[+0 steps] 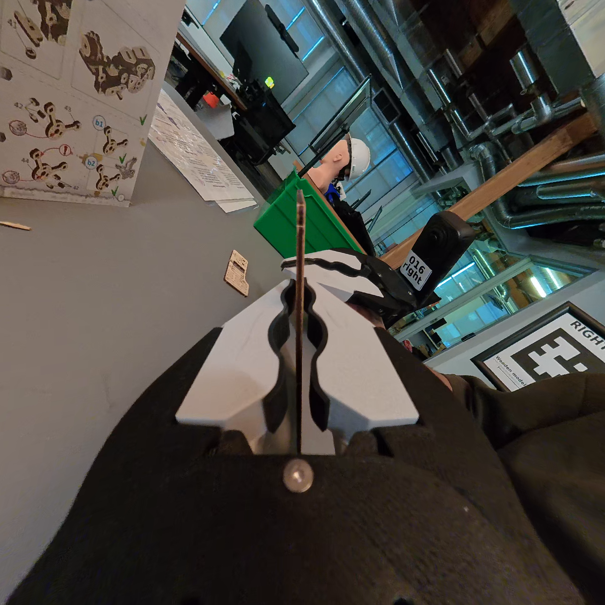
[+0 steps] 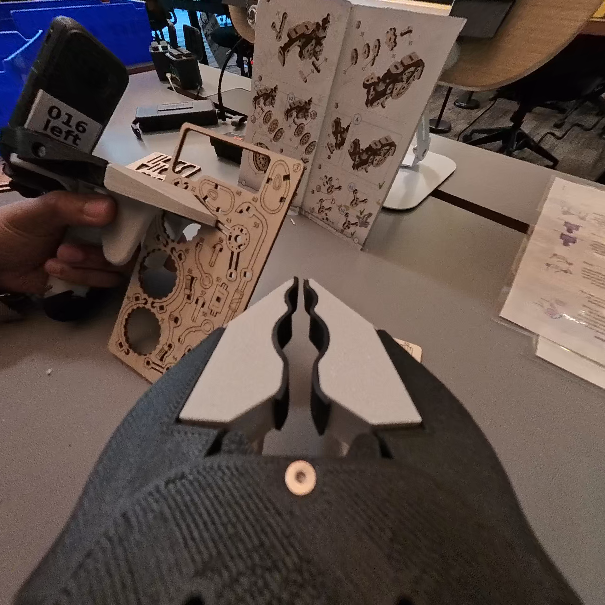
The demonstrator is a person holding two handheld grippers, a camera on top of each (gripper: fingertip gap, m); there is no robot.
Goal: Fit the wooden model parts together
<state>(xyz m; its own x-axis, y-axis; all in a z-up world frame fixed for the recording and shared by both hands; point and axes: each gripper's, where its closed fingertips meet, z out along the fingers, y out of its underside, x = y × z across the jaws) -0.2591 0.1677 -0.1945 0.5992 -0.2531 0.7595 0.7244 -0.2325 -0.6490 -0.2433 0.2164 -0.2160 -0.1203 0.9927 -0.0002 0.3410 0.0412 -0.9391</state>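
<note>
**Parts sheet held up, no assembly in evidence**

Left gripper [image 1: 299,288] is clamped on the wooden sheet [image 2: 209,262], gripping it by its face near the upper middle. In the left wrist view the sheet shows edge-on, running straight between the fingers. In the right wrist view it stands tilted, its lower corner down at the grey table [image 2: 393,262].

Right gripper [image 2: 300,282] holds nothing; its fingers are nearly together with a thin gap between the tips. It sits just beside the sheet.

Progress, as judged: early. Several round and slotted cut-outs in the sheet are already empty, so some parts have been removed. Most parts remain in the sheet. No joined model is visible in either view. A small wooden piece [image 1: 236,276] lies flat on the table, apart from the sheet.

Writing: each gripper carries a white label [image 2: 64,126]. Small numbers are engraved beside the parts on the sheet. A manual [image 2: 343,124] stands open behind, showing assembly diagrams with check marks. A laminated page [image 2: 563,262] lies to the right. Contents not transcribed
</note>
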